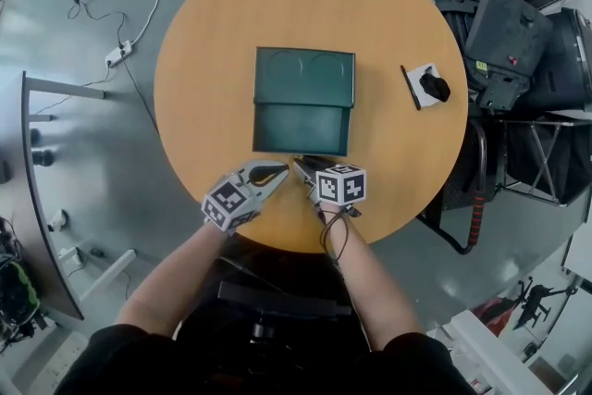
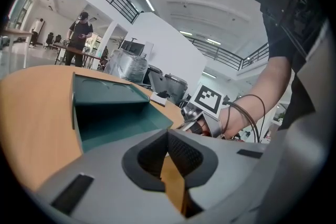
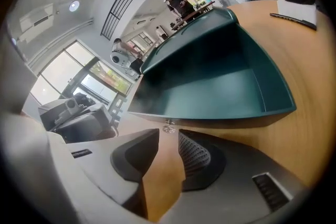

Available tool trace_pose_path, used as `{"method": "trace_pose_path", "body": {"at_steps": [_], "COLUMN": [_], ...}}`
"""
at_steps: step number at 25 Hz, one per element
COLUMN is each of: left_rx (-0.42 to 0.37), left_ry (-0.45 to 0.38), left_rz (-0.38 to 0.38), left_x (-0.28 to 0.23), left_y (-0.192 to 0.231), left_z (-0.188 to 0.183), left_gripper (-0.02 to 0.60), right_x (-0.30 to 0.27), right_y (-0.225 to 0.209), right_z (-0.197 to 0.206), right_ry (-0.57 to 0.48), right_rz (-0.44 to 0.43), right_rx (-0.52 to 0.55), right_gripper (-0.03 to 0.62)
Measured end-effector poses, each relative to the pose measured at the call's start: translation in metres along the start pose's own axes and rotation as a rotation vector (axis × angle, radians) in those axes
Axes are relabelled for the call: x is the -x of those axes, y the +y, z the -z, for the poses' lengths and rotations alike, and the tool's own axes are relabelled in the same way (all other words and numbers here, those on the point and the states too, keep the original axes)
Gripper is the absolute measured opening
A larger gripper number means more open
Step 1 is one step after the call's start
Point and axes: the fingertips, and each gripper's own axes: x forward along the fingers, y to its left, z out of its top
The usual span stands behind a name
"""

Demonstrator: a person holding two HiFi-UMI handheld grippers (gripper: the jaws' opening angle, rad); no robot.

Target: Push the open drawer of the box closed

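Closest to you, your left gripper and right gripper sit side by side at the front of the box, tips almost meeting just short of the pulled-out drawer. Left jaws are pinched together at the tips with nothing in them. Right jaws are spread, only bare table showing in the gap, gripping nothing.

The right gripper view gives you something the head view doesn't: a small metal knob on the drawer's front face, sitting just past the open jaws and lined up with the gap, not touched. From above, the gripper tips cover that spot. The left gripper view looks across the drawer's front left corner instead, and catches your right gripper's marker cube off to the side.

The drawer's inside looks empty from above. The box's back is cut off in both gripper views.

Further out, right of the box, there's a white card with a dark lump on it; I can't tell what it is.
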Motion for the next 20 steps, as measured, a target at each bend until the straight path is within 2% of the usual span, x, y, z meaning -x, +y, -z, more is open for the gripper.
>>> {"method": "trace_pose_path", "body": {"at_steps": [6,8,20], "left_rx": [0.006,0.005,0.002], "left_ry": [0.007,0.008,0.012], "left_rz": [0.017,0.021,0.025], "left_x": [-0.001,0.0,-0.002], "left_y": [0.001,0.001,0.01], "left_z": [0.002,0.003,-0.004], "left_gripper": [0.012,0.012,0.012], "right_x": [-0.013,-0.015,-0.018], "right_y": [-0.004,-0.004,-0.002], "right_z": [0.002,0.0,-0.007], "right_ry": [0.023,0.024,0.049], "right_rz": [0.006,0.011,0.019], "right_rx": [-0.028,-0.025,-0.013], "right_gripper": [0.132,0.103,0.089]}}
